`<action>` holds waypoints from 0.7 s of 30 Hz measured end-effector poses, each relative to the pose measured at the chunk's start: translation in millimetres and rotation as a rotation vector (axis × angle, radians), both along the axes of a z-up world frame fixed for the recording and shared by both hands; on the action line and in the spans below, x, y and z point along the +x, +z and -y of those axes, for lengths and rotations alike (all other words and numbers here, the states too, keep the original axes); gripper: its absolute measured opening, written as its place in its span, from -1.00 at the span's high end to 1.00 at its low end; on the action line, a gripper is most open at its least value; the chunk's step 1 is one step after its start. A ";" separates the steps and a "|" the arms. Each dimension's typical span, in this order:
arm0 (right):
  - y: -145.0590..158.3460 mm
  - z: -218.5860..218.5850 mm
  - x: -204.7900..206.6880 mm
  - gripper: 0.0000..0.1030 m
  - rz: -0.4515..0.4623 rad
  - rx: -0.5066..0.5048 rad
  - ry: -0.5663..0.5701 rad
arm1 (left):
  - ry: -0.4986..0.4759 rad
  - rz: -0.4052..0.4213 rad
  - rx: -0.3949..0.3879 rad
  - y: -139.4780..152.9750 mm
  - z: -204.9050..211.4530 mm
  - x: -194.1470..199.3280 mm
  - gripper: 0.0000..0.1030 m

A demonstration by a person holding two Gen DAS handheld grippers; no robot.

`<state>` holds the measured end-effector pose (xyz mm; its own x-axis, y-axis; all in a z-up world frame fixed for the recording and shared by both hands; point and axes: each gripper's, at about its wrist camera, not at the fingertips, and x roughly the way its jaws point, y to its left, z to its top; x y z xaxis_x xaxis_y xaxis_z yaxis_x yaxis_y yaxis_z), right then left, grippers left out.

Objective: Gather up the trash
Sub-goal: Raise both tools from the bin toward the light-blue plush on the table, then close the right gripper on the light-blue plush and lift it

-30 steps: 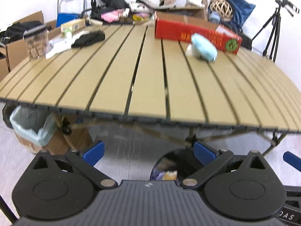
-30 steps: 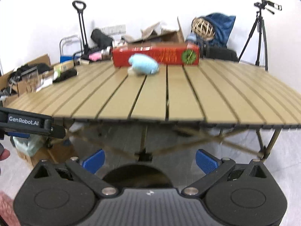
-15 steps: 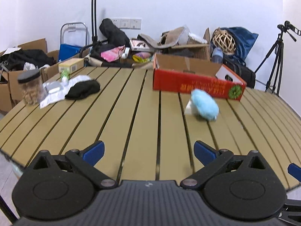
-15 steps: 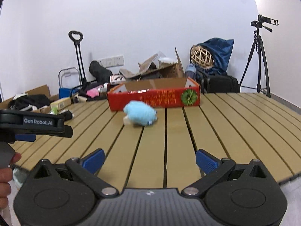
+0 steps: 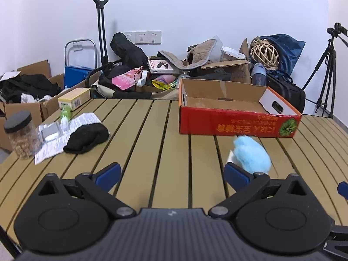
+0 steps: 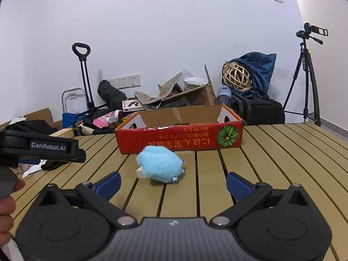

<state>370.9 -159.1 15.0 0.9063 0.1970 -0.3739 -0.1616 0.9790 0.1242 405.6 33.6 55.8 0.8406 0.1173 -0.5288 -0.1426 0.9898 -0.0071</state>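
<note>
Slatted tan table (image 5: 152, 134) seen from two wrist cameras, both held low over its near edge. Left gripper (image 5: 171, 174): jaws spread wide, nothing between them, blue fingertips (image 5: 108, 173) hovering above bare slats. Right gripper (image 6: 173, 181): jaws likewise wide and empty. The fluffy light-blue item (image 6: 159, 163) lies on the table just in front of the red cardboard box (image 6: 180, 139), with a small white piece (image 6: 140, 171) tucked against its left side. In the right wrist view it sits ahead of the gripper, between the lines of the two fingers but beyond their tips; in the left wrist view the same item (image 5: 252, 156) lies to the right, partly behind the right fingertip.

Shown only by the left wrist view: a black cloth (image 5: 87, 139) resting on printed paper (image 5: 52, 145), a jar with a black lid (image 5: 20, 136), a small green-and-white bottle (image 5: 64, 117) and a yellow carton (image 5: 74, 99), all at the table's left side. Shown only by the right wrist view: the left device's body marked "GenRobot.AI" (image 6: 47, 146) and the person's left hand (image 6: 6, 208) at the frame's left edge. Both views show the tripod (image 6: 304, 80) and clutter against the white wall.
</note>
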 end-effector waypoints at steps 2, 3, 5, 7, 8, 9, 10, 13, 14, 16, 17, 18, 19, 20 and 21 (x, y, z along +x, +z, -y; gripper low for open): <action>-1.2 -4.8 12.7 -1.00 -0.004 -0.009 -0.002 | -0.010 -0.002 0.000 -2.7 -3.5 10.1 -1.00; -1.8 -7.4 19.6 -1.00 -0.004 -0.013 -0.003 | -0.011 -0.002 -0.004 -4.0 -5.6 14.7 -1.00; -3.2 -11.8 32.5 -1.00 -0.009 -0.019 -0.008 | -0.015 -0.006 -0.015 -7.2 -10.5 24.4 -1.00; -4.7 -15.7 46.7 -1.00 -0.017 -0.017 -0.013 | -0.023 -0.009 -0.021 -11.1 -15.0 32.7 -1.00; -5.8 -17.6 53.8 -1.00 -0.022 -0.015 -0.014 | -0.023 -0.008 -0.022 -13.1 -17.3 36.5 -1.00; -7.0 -19.6 59.9 -1.00 -0.028 -0.014 -0.017 | -0.020 -0.010 -0.022 -14.8 -19.4 39.7 -1.00; -7.9 -21.7 66.8 -1.00 -0.035 -0.013 -0.021 | -0.015 -0.013 -0.022 -17.0 -22.1 43.4 -1.00; -12.3 -26.7 87.5 -1.00 -0.062 -0.006 -0.027 | -0.008 -0.028 -0.034 -22.5 -29.9 51.7 -1.00; -14.4 -27.9 93.6 -1.00 -0.073 -0.002 -0.029 | -0.007 -0.035 -0.036 -24.4 -32.2 53.7 -1.00; -18.9 -30.1 104.9 -1.00 -0.095 0.008 -0.030 | -0.006 -0.049 -0.037 -28.5 -35.9 58.3 -1.00; -21.7 -31.8 110.4 -1.00 -0.108 0.013 -0.029 | -0.003 -0.056 -0.037 -30.7 -37.8 60.5 -1.00; -24.7 -33.6 115.5 -1.00 -0.121 0.016 -0.027 | -0.001 -0.062 -0.038 -32.8 -39.6 62.5 -1.00; -27.6 -35.3 119.7 -1.00 -0.133 0.019 -0.027 | 0.000 -0.067 -0.042 -34.6 -41.4 64.2 -1.00; -30.1 -36.7 123.8 -1.00 -0.141 0.022 -0.027 | 0.001 -0.073 -0.046 -36.2 -43.5 66.0 -1.00; -32.3 -37.9 127.7 -1.00 -0.150 0.025 -0.027 | 0.005 -0.078 -0.050 -37.6 -45.6 67.5 -1.00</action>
